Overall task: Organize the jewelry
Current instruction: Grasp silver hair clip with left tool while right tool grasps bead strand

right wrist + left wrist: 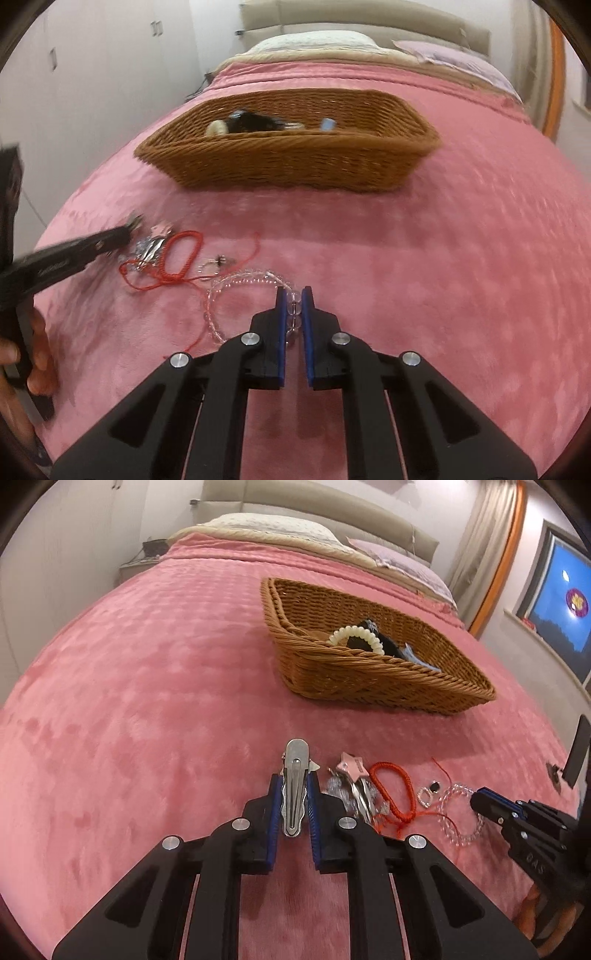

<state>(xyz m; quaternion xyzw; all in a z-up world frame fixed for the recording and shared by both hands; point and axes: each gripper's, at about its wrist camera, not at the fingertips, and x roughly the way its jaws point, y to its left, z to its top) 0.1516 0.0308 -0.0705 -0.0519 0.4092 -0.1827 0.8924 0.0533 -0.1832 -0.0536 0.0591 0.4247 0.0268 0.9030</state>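
Here the left hand-held gripper (294, 790) is clamped on a metal hair clip (294, 786), and the right hand-held gripper (294, 306) pinches a clear bead bracelet (236, 291) on the pink bed (129, 683), near the basket (369, 679).

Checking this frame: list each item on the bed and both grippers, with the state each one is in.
left gripper: shut on the silver hair clip.
right gripper: shut on the clear bead bracelet.
wicker basket: upright on the pink blanket, holding a white coil hair tie and dark items.
red cord bracelet: loose on the blanket.
pink star clip: lying ungripped.
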